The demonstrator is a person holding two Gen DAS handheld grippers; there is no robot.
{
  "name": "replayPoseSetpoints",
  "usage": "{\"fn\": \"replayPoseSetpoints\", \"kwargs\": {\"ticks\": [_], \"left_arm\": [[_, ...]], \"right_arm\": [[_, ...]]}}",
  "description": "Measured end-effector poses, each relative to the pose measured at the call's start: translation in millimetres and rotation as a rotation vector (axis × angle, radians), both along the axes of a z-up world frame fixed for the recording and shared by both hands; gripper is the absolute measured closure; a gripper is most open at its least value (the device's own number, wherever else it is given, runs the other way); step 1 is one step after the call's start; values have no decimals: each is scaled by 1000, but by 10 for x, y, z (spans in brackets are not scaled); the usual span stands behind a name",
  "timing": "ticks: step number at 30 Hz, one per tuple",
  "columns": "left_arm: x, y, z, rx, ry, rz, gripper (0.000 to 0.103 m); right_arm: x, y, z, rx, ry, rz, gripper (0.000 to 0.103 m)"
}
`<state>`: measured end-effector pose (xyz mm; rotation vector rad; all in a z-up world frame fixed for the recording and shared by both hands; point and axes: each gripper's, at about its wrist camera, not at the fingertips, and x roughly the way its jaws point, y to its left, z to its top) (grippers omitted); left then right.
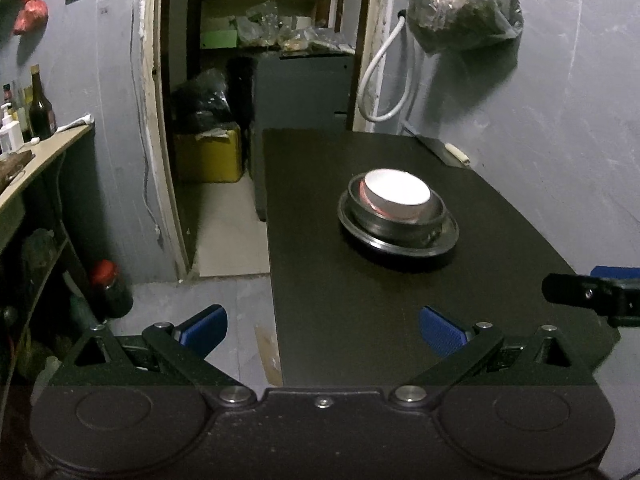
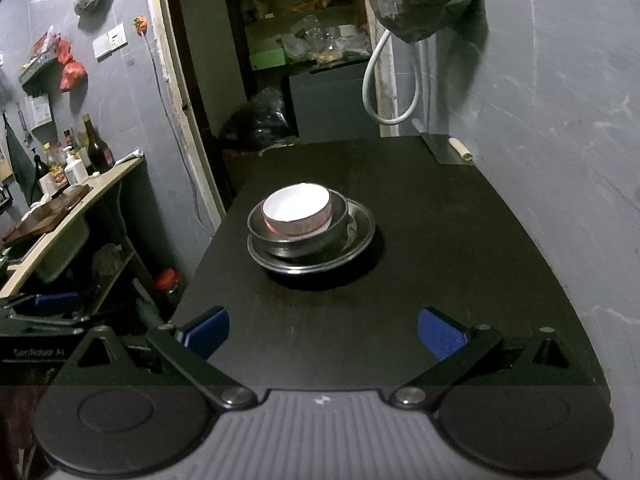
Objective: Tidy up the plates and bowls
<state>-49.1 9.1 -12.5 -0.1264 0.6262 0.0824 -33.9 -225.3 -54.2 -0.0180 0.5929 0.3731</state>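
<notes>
Both the left tongs (image 1: 323,330) and right tongs (image 2: 323,332) hang released, empty. The white bowl (image 2: 298,210) sits off-centre in the metal bowl (image 2: 340,216) on the plate (image 2: 362,226); a careless nudge could likely topple the stack across the tabletop (image 2: 440,260).

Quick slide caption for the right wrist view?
Open right tongs face a white bowl nested in a metal bowl on a plate.

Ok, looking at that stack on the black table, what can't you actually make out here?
- White bowl: inside washed out by glare, both views.
- Metal bowl: interior hidden by the white bowl.
- Plate: centre covered by the bowls.
- Right gripper: cut off by the left wrist view's edge.
</notes>
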Motion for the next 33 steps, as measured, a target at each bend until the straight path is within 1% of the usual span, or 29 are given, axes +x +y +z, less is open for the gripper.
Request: {"fn": "replayPoseSetpoints", "kwargs": {"ticks": [8,19,33], "left_arm": [[-146,-49,-19,9,-3,-13,1],[-108,-68,-27,5,3,-5,1],[-111,-93,-38,8,3,-7,1]], "right_arm": [[-107,-20,-86,-1,21,1,0],[-195,-96,-138,-7,12,-6,0],[-203,-107,-144,-7,14,-4,0]]}}
